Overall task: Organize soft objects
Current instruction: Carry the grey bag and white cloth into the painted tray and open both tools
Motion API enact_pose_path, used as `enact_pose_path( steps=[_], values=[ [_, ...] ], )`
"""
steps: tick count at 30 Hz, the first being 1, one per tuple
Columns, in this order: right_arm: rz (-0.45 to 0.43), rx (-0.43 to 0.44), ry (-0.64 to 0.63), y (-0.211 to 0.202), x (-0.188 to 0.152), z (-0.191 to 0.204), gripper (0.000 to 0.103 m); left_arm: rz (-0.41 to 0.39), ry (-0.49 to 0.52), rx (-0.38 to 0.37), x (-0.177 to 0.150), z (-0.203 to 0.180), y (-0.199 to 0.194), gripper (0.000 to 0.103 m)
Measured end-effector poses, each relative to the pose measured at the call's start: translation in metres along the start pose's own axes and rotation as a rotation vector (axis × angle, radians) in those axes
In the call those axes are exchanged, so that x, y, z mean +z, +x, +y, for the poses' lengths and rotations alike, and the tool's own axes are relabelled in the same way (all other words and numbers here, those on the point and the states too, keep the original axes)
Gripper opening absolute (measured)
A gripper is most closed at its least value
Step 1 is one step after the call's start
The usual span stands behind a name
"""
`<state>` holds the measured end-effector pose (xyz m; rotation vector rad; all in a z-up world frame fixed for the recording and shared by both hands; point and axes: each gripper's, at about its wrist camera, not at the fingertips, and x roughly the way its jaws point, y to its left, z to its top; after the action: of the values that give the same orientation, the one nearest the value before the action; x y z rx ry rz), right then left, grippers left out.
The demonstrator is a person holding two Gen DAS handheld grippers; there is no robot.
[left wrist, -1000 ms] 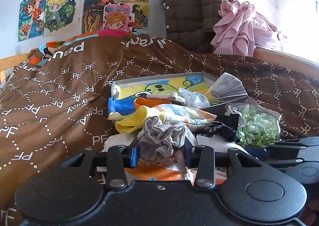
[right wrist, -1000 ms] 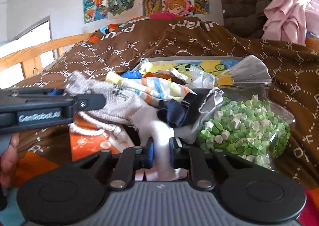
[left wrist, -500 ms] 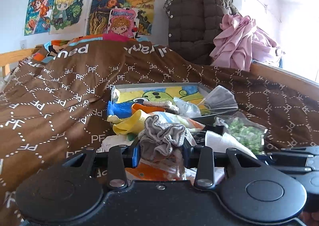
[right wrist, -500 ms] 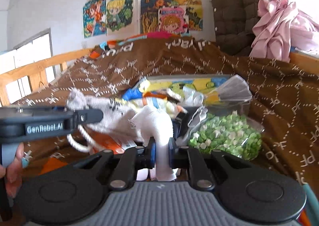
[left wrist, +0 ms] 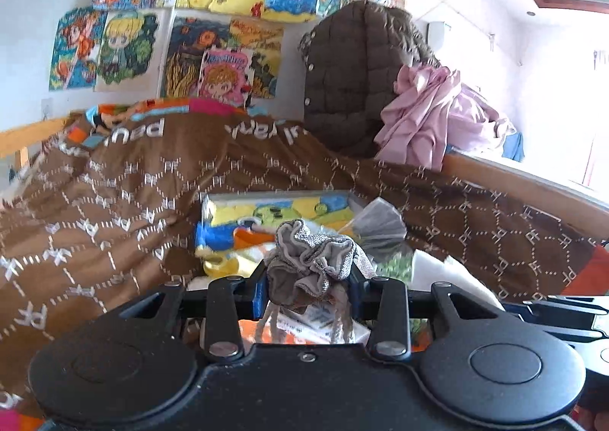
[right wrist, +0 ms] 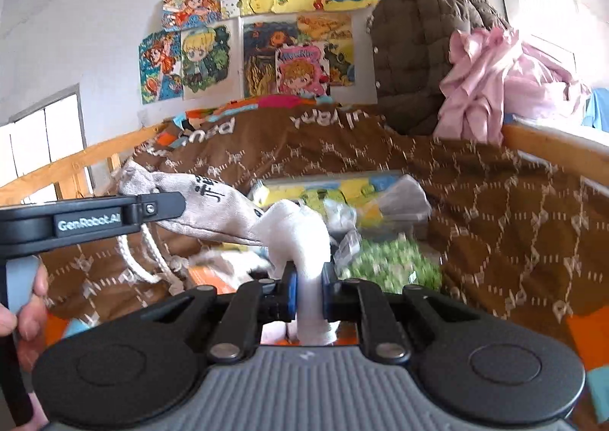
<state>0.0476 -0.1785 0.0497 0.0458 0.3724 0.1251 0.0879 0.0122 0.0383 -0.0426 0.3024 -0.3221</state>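
While the left tool [left wrist: 307,288] pinches the bunched mouth of a grey drawstring pouch [left wrist: 314,259] above the brown quilt [left wrist: 114,210], the right tool [right wrist: 307,296] clamps narrowly on a white sock [right wrist: 300,237]. Pouch and sock meet, stretched between both tools, over a cluttered pile of clothes [left wrist: 228,240].

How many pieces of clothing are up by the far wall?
2. A brown quilted jacket stands against the wall, and a pink garment is bunched at its right side. A blue scrap past the pink one may be a third; too little shows.
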Motion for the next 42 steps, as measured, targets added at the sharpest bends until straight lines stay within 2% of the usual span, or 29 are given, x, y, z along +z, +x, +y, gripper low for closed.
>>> enact_pose_path(
  steps=[3, 7, 10, 12, 15, 18, 22, 27, 30, 32, 36, 39, 42],
  values=[
    [-0.013, 0.022, -0.008, -0.003, 0.04, 0.009, 0.014, -0.018, -0.004, 0.014, 0.02, -0.002, -0.009, 0.041],
    [-0.06, 0.053, -0.048, -0.001, 0.094, 0.02, 0.014, -0.04, -0.012, 0.018, 0.064, 0.003, -0.006, 0.041],
    [-0.08, 0.068, -0.083, 0.017, 0.123, 0.028, 0.014, -0.073, 0.123, 0.016, 0.096, 0.009, 0.003, 0.041],
    [-0.1, 0.063, -0.107, 0.036, 0.135, 0.032, 0.014, -0.084, 0.159, 0.024, 0.111, 0.018, 0.014, 0.041],
    [-0.111, 0.058, -0.089, 0.071, 0.144, 0.026, 0.014, -0.093, 0.07, 0.026, 0.126, 0.036, 0.038, 0.041],
    [-0.122, 0.061, -0.05, 0.111, 0.144, 0.011, 0.014, -0.084, 0.033, 0.039, 0.126, 0.049, 0.073, 0.041],
    [-0.126, 0.029, -0.041, 0.169, 0.128, -0.014, 0.014, -0.057, -0.001, 0.044, 0.118, 0.067, 0.128, 0.041],
    [-0.005, -0.006, -0.036, 0.247, 0.102, -0.039, 0.014, 0.027, 0.008, 0.071, 0.098, 0.088, 0.199, 0.041],
    [0.04, -0.015, -0.016, 0.277, 0.094, -0.046, 0.014, 0.035, 0.005, 0.073, 0.089, 0.098, 0.235, 0.041],
    [0.083, -0.026, 0.019, 0.297, 0.088, -0.05, 0.014, 0.039, -0.035, 0.072, 0.08, 0.107, 0.251, 0.041],
    [0.154, -0.041, 0.037, 0.327, 0.078, -0.05, 0.014, 0.068, -0.2, 0.048, 0.06, 0.131, 0.274, 0.041],
    [0.205, -0.046, 0.023, 0.345, 0.077, -0.044, 0.014, 0.075, -0.237, 0.049, 0.054, 0.138, 0.281, 0.041],
    [0.245, -0.056, 0.012, 0.356, 0.075, -0.039, 0.014, 0.121, -0.214, 0.063, 0.049, 0.14, 0.293, 0.041]
  ],
)
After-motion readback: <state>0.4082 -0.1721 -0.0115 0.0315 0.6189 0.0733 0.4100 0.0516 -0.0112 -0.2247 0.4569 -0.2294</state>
